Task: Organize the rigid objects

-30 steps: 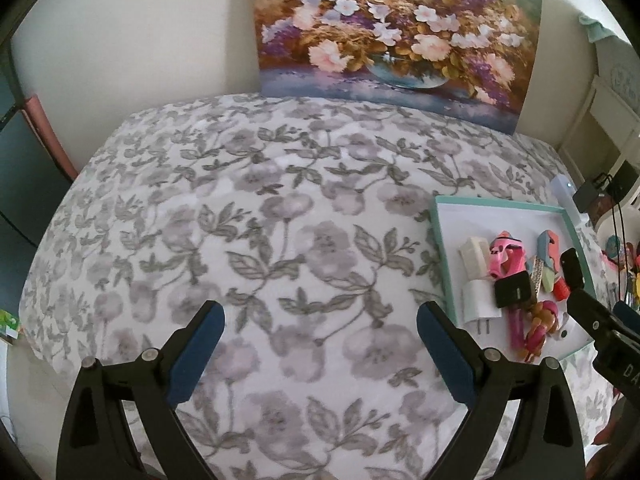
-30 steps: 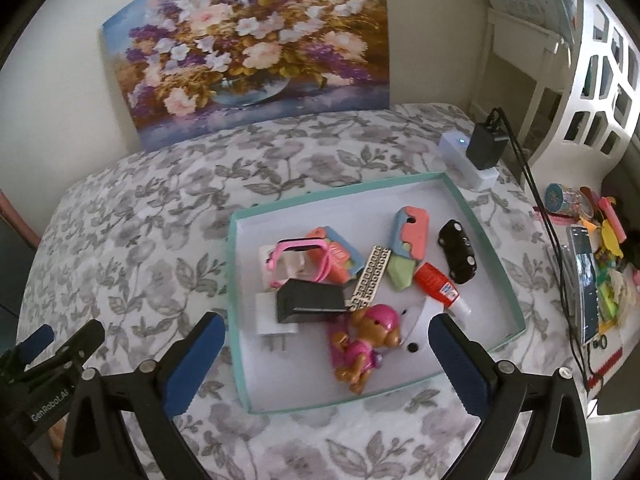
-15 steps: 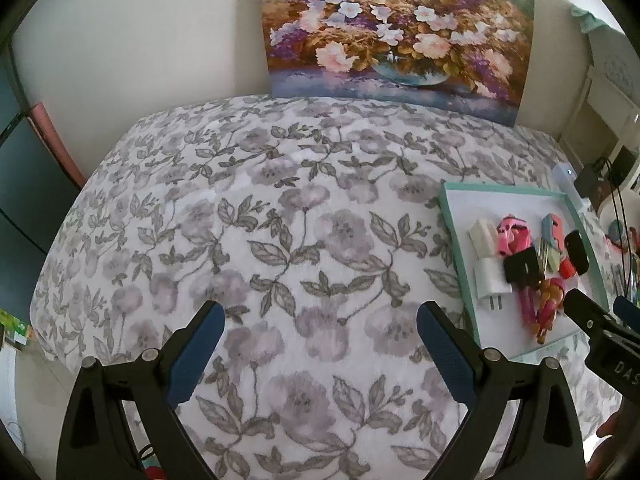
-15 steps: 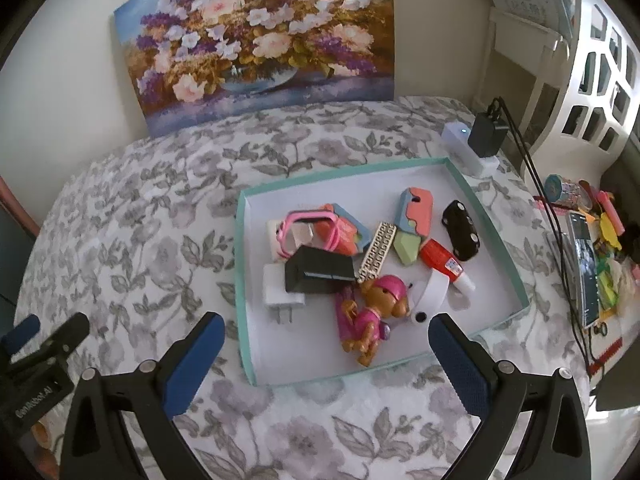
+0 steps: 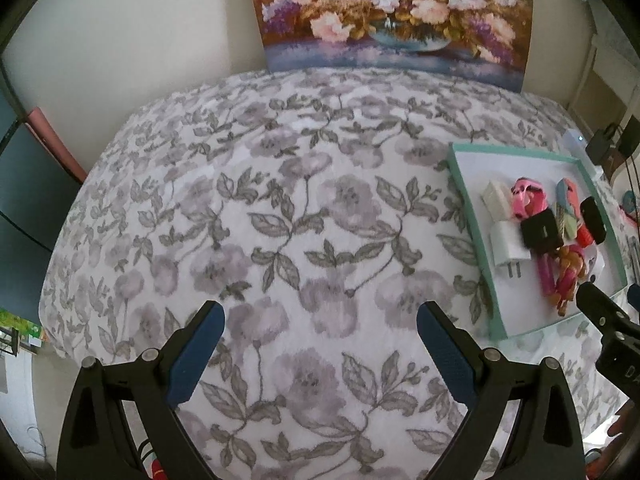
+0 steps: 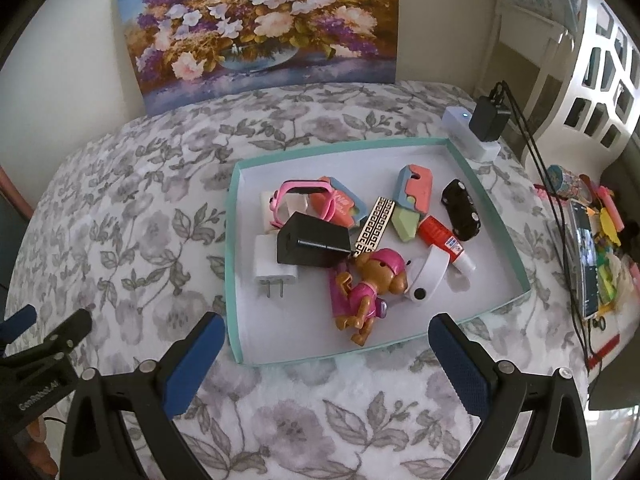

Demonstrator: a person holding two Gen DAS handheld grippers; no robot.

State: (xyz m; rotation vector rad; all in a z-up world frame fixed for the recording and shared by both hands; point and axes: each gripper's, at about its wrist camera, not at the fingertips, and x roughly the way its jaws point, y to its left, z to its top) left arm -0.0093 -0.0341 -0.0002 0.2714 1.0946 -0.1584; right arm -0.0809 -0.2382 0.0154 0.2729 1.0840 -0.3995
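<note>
A teal-rimmed white tray [image 6: 236, 248] [image 5: 476, 240] sits on the floral bedspread, holding several small objects. Among them are a white plug [image 6: 274, 266] [image 5: 508, 246], a black box [image 6: 312, 240] [image 5: 540, 232], a pink watch [image 6: 304, 196], a toy dog in pink [image 6: 368, 288], a glue tube [image 6: 444, 242] and a black toy car [image 6: 460, 210]. My right gripper [image 6: 326, 346] hangs open above the tray's near edge, empty. My left gripper [image 5: 320, 338] is open over bare bedspread, left of the tray.
A flower painting [image 6: 260, 28] leans on the wall behind the bed. A white power strip with a black adapter [image 6: 486, 126] lies past the tray's far right corner, its cables running right. A phone and colourful clutter [image 6: 588, 248] sit at the right edge.
Both grippers have pulled back and up a little from the tray, so the bed and tray look farther away. The objects in the tray have not moved.
</note>
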